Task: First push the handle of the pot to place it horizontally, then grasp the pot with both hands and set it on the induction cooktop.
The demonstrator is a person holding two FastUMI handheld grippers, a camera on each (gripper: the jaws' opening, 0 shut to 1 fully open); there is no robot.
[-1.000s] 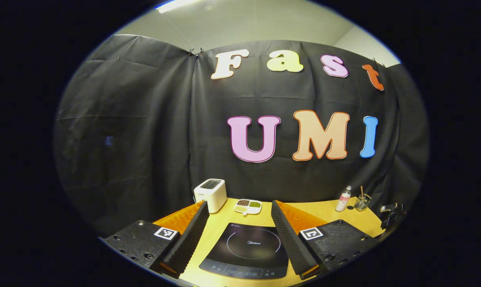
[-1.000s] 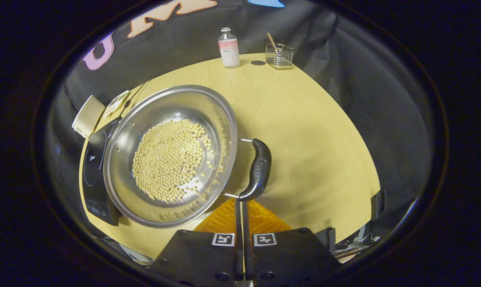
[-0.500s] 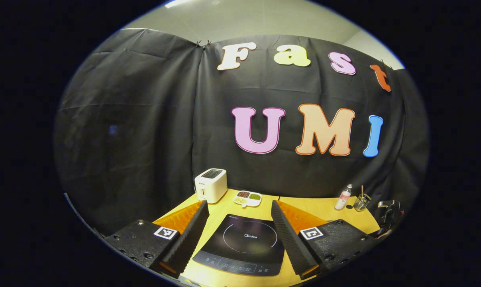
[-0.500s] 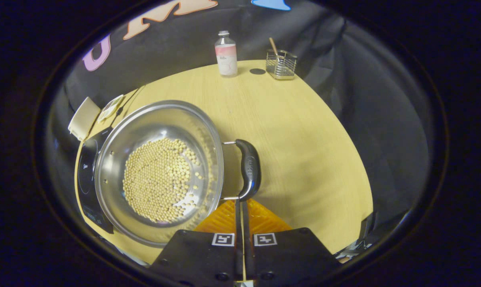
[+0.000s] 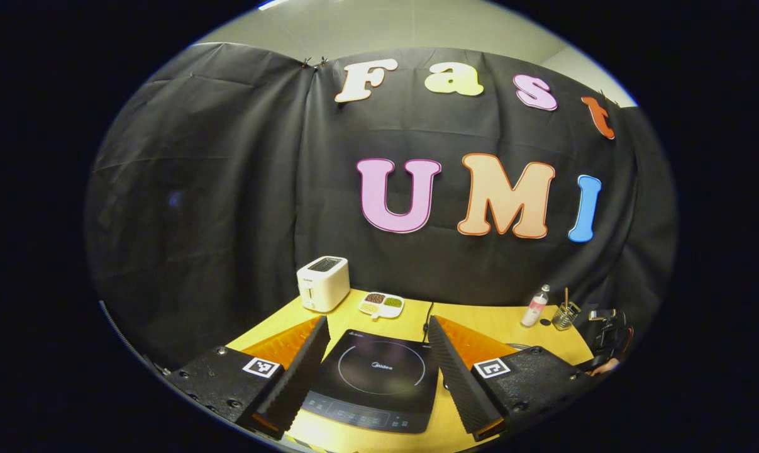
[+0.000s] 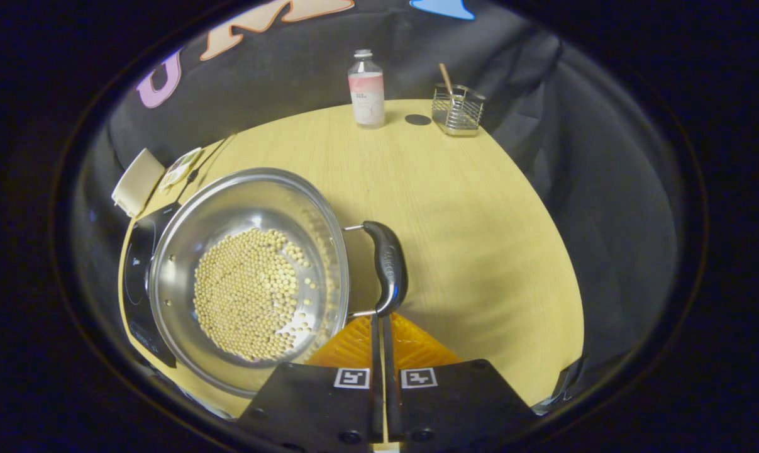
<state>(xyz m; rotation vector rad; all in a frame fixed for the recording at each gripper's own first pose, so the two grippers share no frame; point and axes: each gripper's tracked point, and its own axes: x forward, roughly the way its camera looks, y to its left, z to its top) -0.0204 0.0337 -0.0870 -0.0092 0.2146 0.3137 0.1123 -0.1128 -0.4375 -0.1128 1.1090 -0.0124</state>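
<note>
In the right gripper view a steel pot [image 6: 247, 283] holding several pale beans sits on the wooden table [image 6: 467, 251], its left side overlapping the black induction cooktop [image 6: 137, 251]. Its black side handle [image 6: 388, 267] sticks out to the right of the rim. My right gripper [image 6: 382, 321] is shut, with its tips against the near end of that handle. In the left gripper view my left gripper [image 5: 377, 322] is open above the cooktop [image 5: 379, 377], which lies between its fingers with nothing held.
A white toaster [image 5: 322, 283] and a small divided dish [image 5: 382, 304] stand behind the cooktop. A bottle [image 6: 368, 90] and a wire holder [image 6: 458, 108] sit at the table's far edge. Bare tabletop lies right of the pot.
The pot has slid left and turned slightly, its handle swinging closer to my right gripper's line. The left gripper has drifted, and the cooktop now shows lower left between its fingers.
</note>
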